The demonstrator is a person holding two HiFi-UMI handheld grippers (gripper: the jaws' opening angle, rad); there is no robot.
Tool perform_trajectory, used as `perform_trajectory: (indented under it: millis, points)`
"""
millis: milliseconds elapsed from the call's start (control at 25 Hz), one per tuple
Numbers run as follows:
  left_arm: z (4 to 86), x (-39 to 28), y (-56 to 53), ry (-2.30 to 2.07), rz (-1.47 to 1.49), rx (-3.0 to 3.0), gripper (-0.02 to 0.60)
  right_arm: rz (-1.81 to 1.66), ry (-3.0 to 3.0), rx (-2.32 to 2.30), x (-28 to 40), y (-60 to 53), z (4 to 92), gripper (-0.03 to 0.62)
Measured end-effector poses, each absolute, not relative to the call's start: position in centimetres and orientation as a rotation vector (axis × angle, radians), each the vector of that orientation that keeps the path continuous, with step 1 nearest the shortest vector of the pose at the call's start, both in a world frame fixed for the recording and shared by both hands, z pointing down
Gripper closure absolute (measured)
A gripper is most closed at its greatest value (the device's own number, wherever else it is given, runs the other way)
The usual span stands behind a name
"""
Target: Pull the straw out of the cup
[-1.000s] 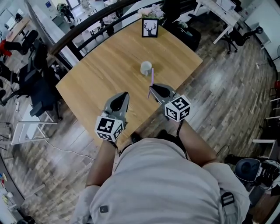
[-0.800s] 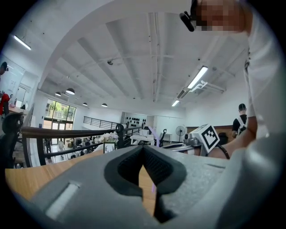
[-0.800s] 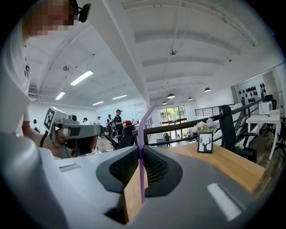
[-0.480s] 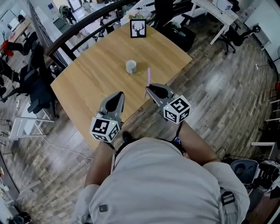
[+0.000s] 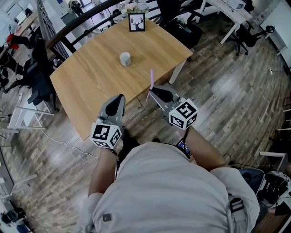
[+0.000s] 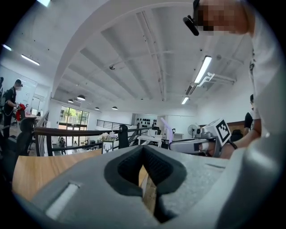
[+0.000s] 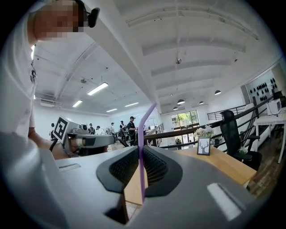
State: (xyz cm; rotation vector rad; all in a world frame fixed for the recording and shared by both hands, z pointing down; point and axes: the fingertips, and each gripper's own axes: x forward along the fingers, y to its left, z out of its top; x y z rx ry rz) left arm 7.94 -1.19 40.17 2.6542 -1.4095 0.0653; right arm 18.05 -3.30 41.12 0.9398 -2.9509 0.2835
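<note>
A purple straw [image 5: 151, 79] stands up from my right gripper [image 5: 153, 92], which is shut on it; in the right gripper view the straw [image 7: 141, 152] runs between the closed pads. The grey cup [image 5: 125, 58] stands alone on the wooden table [image 5: 91, 82], far ahead of both grippers, with nothing in it that I can see. My left gripper [image 5: 119, 99] is shut and holds nothing, its tip over the table's near edge. The left gripper view shows the right gripper [image 6: 190, 145] with the straw [image 6: 166, 129] off to its right.
A framed deer picture [image 5: 137, 22] and flowers [image 5: 134, 7] stand at the table's far edge. A black railing [image 5: 68, 28] runs behind the table. Office chairs [image 5: 36, 82] sit to the left. Wooden floor lies under and right of me.
Both grippers have drawn back toward the table's near edge and off it; the cup and table look farther away. The right gripper still carries the straw.
</note>
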Motion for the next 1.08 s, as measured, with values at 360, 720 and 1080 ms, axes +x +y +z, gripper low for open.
perform_trajectory:
  millis: [360, 720, 1080]
  points:
    - [40.5, 10.3, 2.4, -1.438, 0.084, 2.635, 0.577, 0.276, -2.987, 0.916, 20.2, 0.2, 40.5, 0.553]
    - [40.1, 11.6, 3.6, -1.441, 0.061, 2.639, 0.577, 0.289, -3.001, 0.904, 21.0, 1.6, 40.1, 0.553]
    - [40.7, 12.9, 4.4, -1.426, 0.071, 2.641, 0.577, 0.225, -2.994, 0.867, 20.9, 2.9, 40.4, 0.553]
